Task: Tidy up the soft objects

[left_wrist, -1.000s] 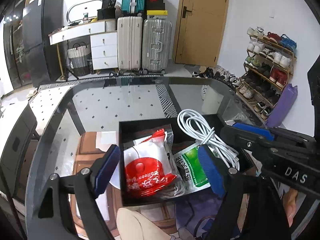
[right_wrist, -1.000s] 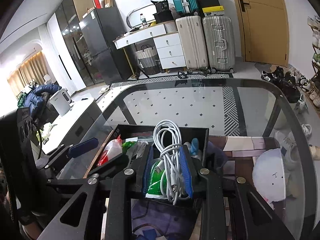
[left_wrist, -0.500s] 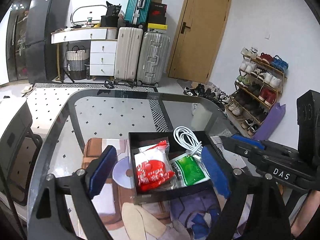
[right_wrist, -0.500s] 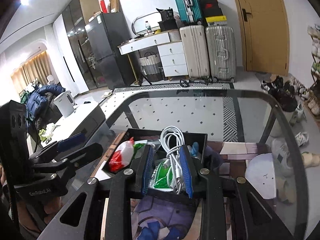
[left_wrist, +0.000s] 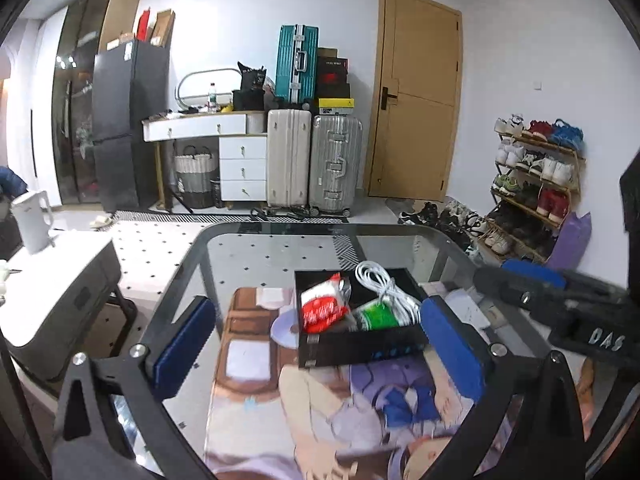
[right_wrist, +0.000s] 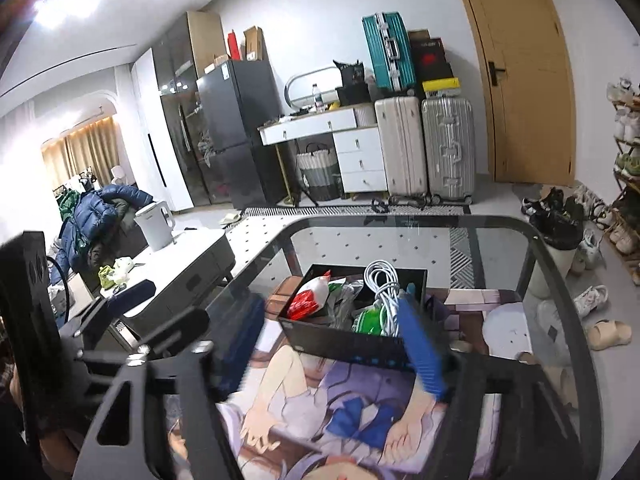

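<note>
- Black is the box (left_wrist: pixel 360 344), low in the middle of both views, sitting on the glass table (left_wrist: pixel 256 252).
- Inside it lie a red and white packet (left_wrist: pixel 322 308), a green packet (left_wrist: pixel 376 317) and a coiled white cable (left_wrist: pixel 386 294).
- The left gripper (left_wrist: pixel 320 344) is spread wide and holds nothing. The box sits between its blue pads (left_wrist: pixel 184 344) but farther off, not touching them.
- The right gripper (right_wrist: pixel 332 348) is open too, with nothing in it. The cable (right_wrist: pixel 384 292) lies just above and past its right pad (right_wrist: pixel 422 348), apart from it.
- It looks like the soft things are all in the box, so the job seems nearly done.
- To finish well, pull both grippers straight away so no pad snags the cable loop or bumps the box.
- Take care that the cable does not spring up over the box wall.
</note>
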{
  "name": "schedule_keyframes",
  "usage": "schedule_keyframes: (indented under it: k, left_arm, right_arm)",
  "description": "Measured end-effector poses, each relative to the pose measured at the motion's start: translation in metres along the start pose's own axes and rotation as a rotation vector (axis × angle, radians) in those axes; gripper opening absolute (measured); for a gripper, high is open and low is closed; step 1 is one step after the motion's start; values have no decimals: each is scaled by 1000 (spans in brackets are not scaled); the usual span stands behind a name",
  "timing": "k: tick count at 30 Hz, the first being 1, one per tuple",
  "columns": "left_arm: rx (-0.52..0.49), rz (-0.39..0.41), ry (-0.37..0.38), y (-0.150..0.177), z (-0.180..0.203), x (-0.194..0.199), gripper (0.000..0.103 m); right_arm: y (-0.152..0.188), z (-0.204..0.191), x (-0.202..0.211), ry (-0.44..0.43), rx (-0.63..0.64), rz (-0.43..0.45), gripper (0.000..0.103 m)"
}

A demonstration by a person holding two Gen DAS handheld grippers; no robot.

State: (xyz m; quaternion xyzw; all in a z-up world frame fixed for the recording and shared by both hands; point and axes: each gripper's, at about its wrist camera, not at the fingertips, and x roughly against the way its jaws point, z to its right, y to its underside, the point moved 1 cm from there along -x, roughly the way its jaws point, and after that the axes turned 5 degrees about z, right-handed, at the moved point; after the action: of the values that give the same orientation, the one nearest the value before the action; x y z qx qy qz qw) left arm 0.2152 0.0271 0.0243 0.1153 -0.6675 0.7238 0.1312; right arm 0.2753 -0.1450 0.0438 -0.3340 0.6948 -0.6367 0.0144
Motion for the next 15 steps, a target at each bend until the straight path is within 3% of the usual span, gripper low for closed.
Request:
schedule_keyframes:
  k: [10,15]
  left_arm:
    - [-8,-2,24,41,4,59,103]
    - [-12,6,15,57,-3,84,103]
  right_arm:
    - [49,-28,95,63,32,133,99]
    - [84,-40,130,85,55,163,101]
